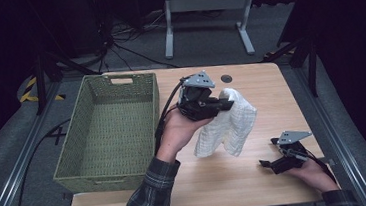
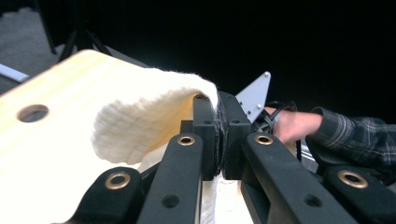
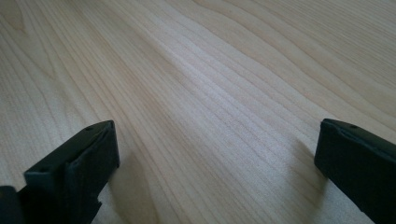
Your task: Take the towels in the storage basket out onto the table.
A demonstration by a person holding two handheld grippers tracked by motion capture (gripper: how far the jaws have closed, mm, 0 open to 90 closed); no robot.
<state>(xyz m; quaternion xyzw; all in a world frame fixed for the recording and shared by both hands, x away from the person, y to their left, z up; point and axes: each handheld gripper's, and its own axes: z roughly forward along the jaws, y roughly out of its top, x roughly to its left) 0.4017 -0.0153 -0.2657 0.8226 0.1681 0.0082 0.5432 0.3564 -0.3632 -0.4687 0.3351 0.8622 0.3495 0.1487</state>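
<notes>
Nearest, at the counter's [image 1: 279, 195] front right: right tongs [image 1: 268, 165] resting low over bare wood, jaws spread wide with nothing between them, wood grain plain in the right gripper view. Further in, near the middle: left tongs [image 1: 224, 105] clamped shut on a white waffle-weave cloth [image 1: 228, 126], lifted clear of the counter and hanging in two soft lobes below the pinch. In the left gripper view, the cloth's [image 2: 140, 116] folded edge nipped tight between the two black pads, the rest draping away to the left over the wood. Judging by the drape: light, limp, no stiffness at all, nothing fragile about it; textured weave, so unlikely to slip from a firm pinch, but likely to swing and trail on any quick move, and to snag a low corner on a rim. Best hold probably as now, on a bunched fold near the top, with enough layers between the pads to keep from sliding out; a single thin edge would be a poorer bite. To the left, just beside the holding hand: a green woven basket [image 1: 80, 127], its rim well below the hanging cloth. Far edge of the counter: a small round hole [image 1: 226, 78] in the wood.
</notes>
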